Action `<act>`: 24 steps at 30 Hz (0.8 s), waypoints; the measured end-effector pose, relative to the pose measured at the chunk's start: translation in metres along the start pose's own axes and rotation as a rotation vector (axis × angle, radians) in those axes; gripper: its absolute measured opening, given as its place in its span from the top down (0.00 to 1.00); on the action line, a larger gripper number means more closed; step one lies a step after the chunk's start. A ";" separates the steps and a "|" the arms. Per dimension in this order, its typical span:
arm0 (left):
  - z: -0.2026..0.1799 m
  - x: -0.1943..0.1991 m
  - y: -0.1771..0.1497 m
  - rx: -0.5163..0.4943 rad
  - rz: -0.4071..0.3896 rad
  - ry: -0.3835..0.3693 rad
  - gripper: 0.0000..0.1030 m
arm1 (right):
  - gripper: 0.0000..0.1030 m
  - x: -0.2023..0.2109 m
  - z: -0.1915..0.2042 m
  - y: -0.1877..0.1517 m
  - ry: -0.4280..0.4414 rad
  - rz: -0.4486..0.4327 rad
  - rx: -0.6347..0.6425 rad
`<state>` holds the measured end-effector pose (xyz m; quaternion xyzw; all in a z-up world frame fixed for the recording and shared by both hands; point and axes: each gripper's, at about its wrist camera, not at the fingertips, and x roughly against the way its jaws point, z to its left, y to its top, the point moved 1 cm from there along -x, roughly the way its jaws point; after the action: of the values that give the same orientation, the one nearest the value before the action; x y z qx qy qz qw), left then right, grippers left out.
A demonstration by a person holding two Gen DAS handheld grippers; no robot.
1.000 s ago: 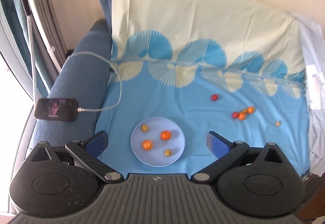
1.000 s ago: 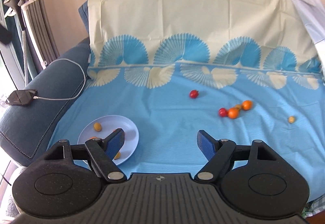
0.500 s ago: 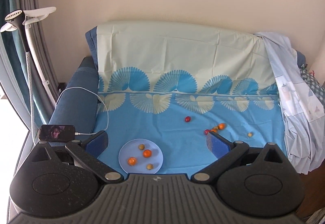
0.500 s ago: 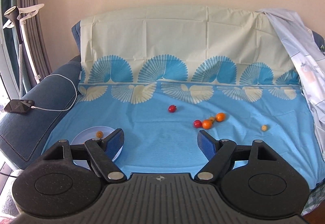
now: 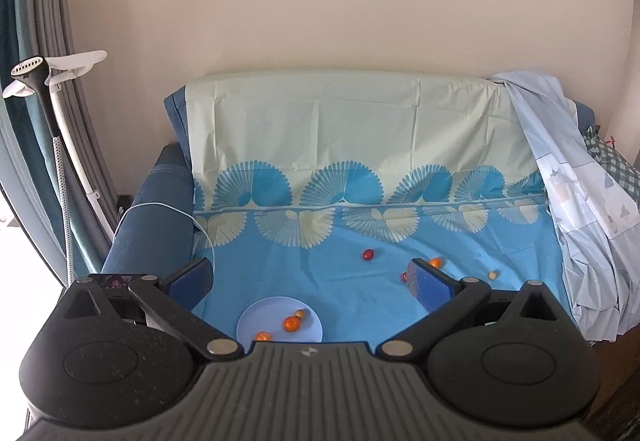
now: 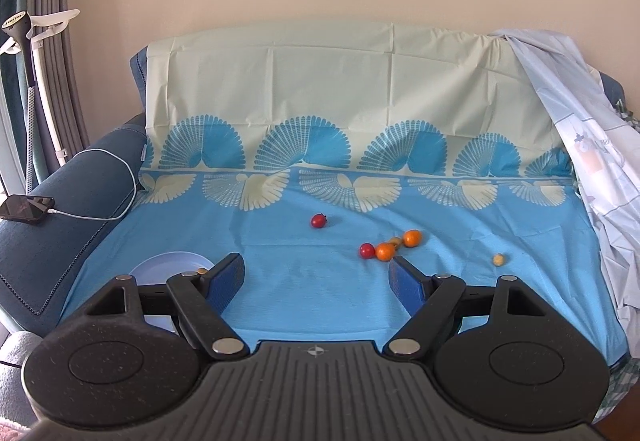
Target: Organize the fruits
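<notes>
Left wrist view is showing the left claw (image 5: pixel 310 275) released and empty, now backed well away from the plate (image 5: pixel 248 325), which is carrying three visible fruits. Right wrist view is showing the right claw (image 6: pixel 318 277) likewise released and pulled back, with loose fruits (image 6: pixel 386 251) lying on the sofa cover (image 6: pixel 280 281), so sorting looks unfinished
</notes>
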<state>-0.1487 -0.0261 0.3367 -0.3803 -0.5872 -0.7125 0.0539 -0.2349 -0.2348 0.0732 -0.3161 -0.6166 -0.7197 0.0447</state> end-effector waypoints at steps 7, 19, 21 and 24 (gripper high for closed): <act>-0.005 -0.012 0.001 -0.013 0.010 0.006 0.00 | 0.22 -0.004 -0.005 0.000 -0.014 0.003 -0.008; -0.014 -0.084 0.007 -0.003 0.063 -0.026 0.00 | 0.20 -0.022 -0.028 -0.006 -0.064 0.031 -0.041; -0.017 -0.109 0.009 -0.007 0.085 -0.013 0.00 | 0.19 -0.026 -0.035 -0.007 -0.079 0.028 -0.047; -0.025 -0.159 0.011 -0.006 0.143 -0.030 0.00 | 0.17 -0.037 -0.051 -0.008 -0.104 0.025 -0.069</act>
<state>-0.0431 -0.1104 0.2483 -0.4321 -0.5573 -0.7027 0.0947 -0.2291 -0.2915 0.0451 -0.3620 -0.5890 -0.7225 0.0108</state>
